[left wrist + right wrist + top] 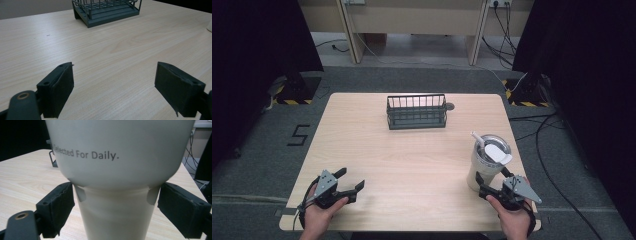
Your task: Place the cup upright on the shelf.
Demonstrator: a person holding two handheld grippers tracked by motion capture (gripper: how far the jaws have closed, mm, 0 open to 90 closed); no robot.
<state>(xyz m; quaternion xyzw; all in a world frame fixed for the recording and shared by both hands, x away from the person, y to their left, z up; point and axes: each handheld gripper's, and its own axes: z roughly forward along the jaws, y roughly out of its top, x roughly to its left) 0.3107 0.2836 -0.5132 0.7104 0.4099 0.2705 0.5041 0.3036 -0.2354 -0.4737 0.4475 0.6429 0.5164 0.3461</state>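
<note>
Right gripper view: cream lettered tumbler (120, 170)

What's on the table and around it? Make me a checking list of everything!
Surface: light wooden table, bare between the things.
Job's things: white tumbler with lid and straw, upright near the right edge; print reads "Selected For Daily."
Clutter: dark wire basket at the far middle, apparently empty.
Grippers: right gripper has its jaws either side of the tumbler's narrow base, not closed on it; left gripper is open over bare wood.
Cables: black cables run over the floor on the right.
Surroundings: grey carpet with a "5" marked on it, black curtains.
</note>
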